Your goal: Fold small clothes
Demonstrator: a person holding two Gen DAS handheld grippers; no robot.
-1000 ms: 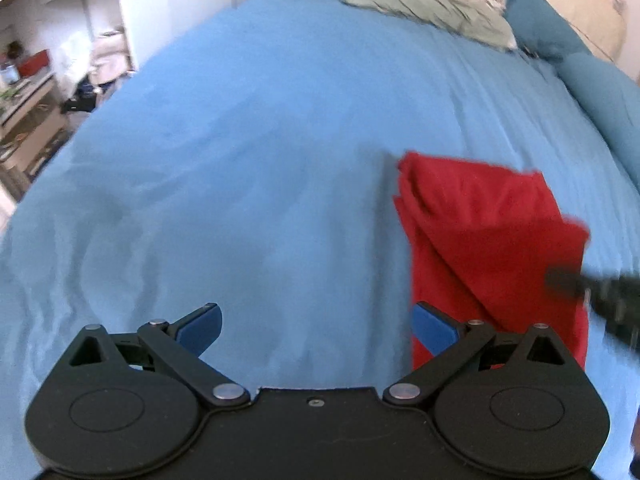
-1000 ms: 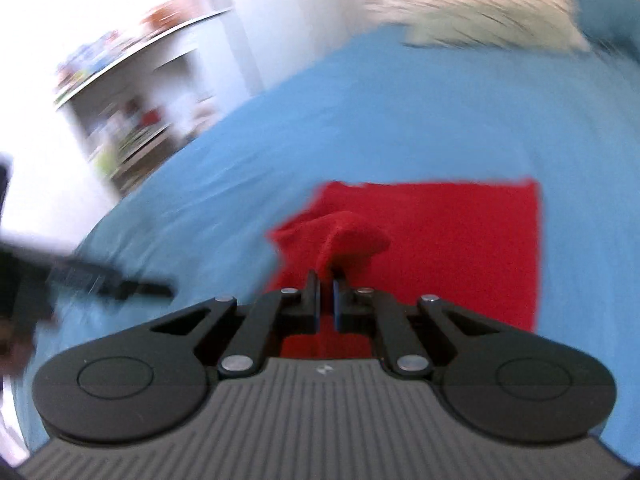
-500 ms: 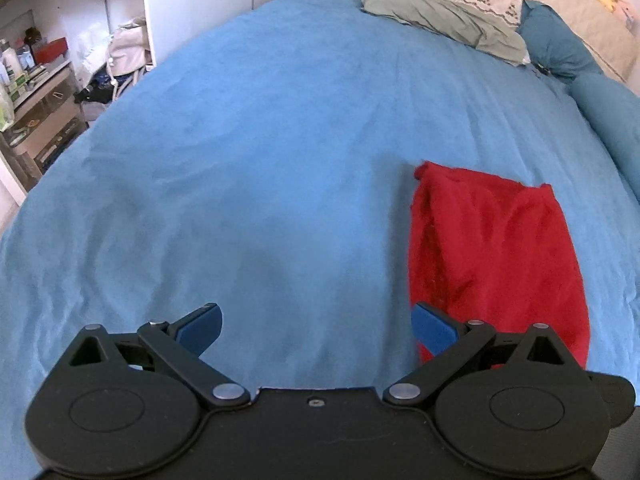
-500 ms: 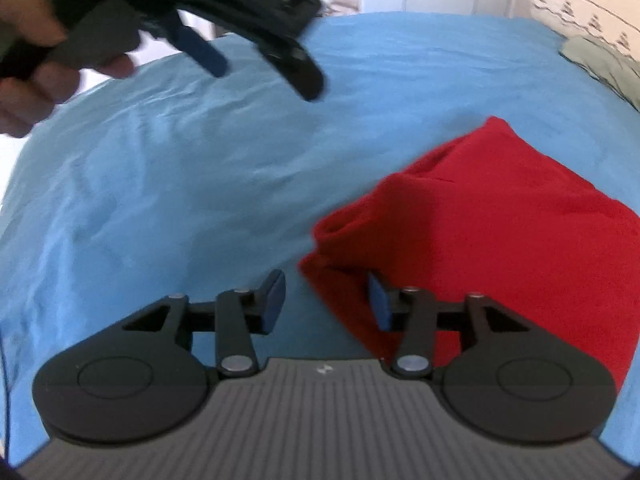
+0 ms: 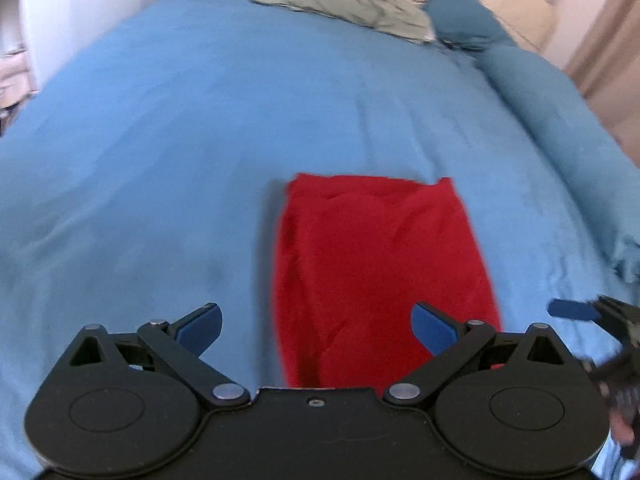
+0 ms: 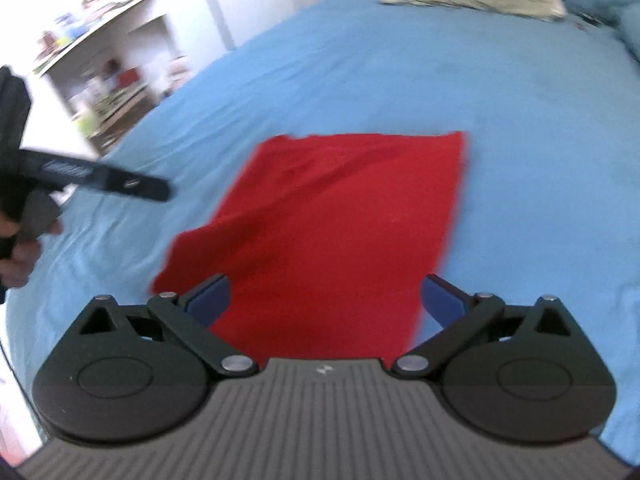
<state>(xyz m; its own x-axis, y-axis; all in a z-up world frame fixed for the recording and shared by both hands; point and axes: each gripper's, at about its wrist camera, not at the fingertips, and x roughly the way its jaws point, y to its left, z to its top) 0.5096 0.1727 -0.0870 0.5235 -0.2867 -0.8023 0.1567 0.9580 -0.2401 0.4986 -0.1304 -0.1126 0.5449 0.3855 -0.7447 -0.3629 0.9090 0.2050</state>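
Cloth — red, folded to a rumpled rectangle — lies flat on bedspread.

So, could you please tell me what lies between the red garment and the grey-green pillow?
Only bare blue bedsheet between red garment and grey-green pillow, per both wrist views.

- The left wrist view looks forward and down along the left gripper, close over the bed, toward the pillows at the top of the frame.
- The right wrist view sits just as near over the right gripper, facing the same way, with shelves at upper left.
- Both views share the red cloth at center, the blue bed and the pillows.
- Each view catches the other gripper at a frame edge.
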